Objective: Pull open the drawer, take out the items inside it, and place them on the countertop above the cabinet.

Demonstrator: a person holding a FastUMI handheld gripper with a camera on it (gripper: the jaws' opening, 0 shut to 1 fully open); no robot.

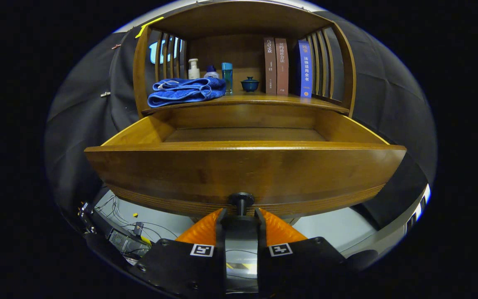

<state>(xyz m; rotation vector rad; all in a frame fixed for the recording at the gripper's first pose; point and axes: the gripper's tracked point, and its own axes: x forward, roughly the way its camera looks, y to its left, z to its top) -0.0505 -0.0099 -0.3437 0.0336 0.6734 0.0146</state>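
A: Where is the drawer (pixel 245 166)?

B: Mid-frame, pulled well out of the cabinet (pixel 245 16). Its wide front panel fills the centre, and over the top edge the inside floor looks bare as far as it can be seen; the part just behind the front panel is hidden.

A: And the jaws?

B: At the bottom centre. The gripper (pixel 241 214) has its two orange fingers (pixel 201 230) set narrow, one on either side of the dark knob (pixel 241 199) under the drawer front. They sit right at the knob's stem, but whether both press on it I cannot tell.

A: What sits on the worktop (pixel 259 99) above?

B: A folded blue towel (pixel 185 90) at upper left of centre. Behind it stand a white pump bottle (pixel 193 68), a smaller bottle with a blue cap (pixel 211 72) and a tall teal bottle (pixel 227 77). Just right of those is a small dark blue lidded cup (pixel 249 84). Further right, three books (pixel 281 66) stand upright: two brown, one blue.

A: Anything lower down?

B: At lower left, cables (pixel 116 207) and a small box lie on the pale floor (pixel 334 228).
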